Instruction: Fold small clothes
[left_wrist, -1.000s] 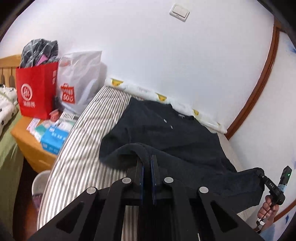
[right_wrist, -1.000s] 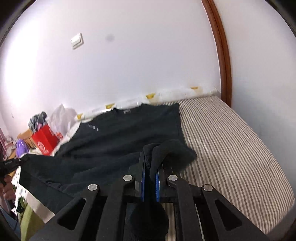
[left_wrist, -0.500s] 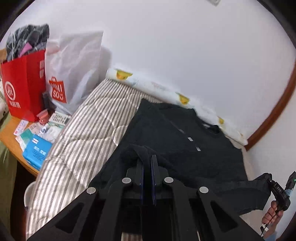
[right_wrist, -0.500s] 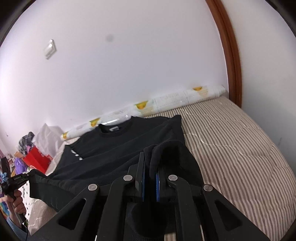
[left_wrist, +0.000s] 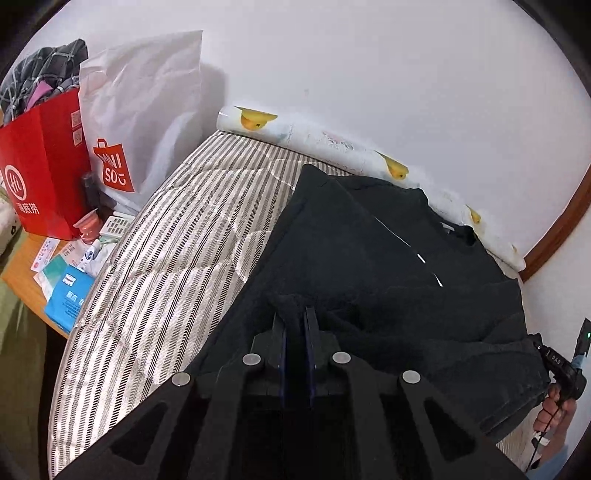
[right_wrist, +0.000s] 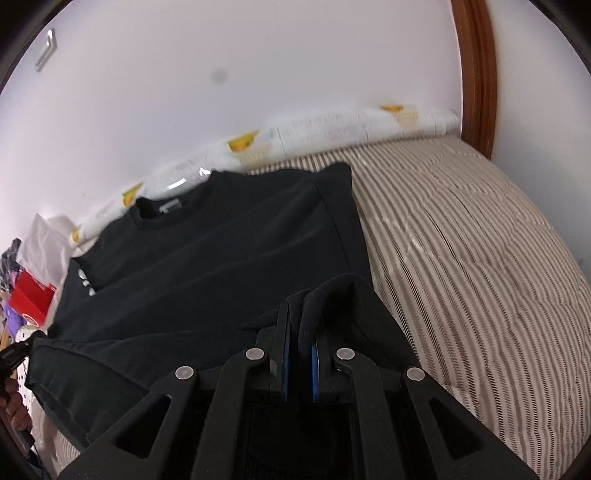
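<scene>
A black T-shirt (left_wrist: 369, 254) lies spread on a striped mattress (left_wrist: 170, 243), collar toward the wall. My left gripper (left_wrist: 294, 314) is shut on a bunched fold of the shirt's near left edge. My right gripper (right_wrist: 301, 314) is shut on a bunched fold of the shirt (right_wrist: 221, 258) at its near right edge. Both hold the hem lifted above the bed. The right gripper also shows in the left wrist view (left_wrist: 561, 365), the left one at the edge of the right wrist view (right_wrist: 14, 350).
A red paper bag (left_wrist: 40, 162) and a white shopping bag (left_wrist: 136, 110) stand left of the bed above a wooden side table (left_wrist: 22, 273) with small boxes. A white roll with yellow ducks (left_wrist: 332, 144) lies along the wall. A wooden door frame (right_wrist: 476, 74) is at the right.
Both grippers have moved forward toward the wall, carrying the shirt's lower hem up over the body. The shirt looks closer and shorter in both views.
</scene>
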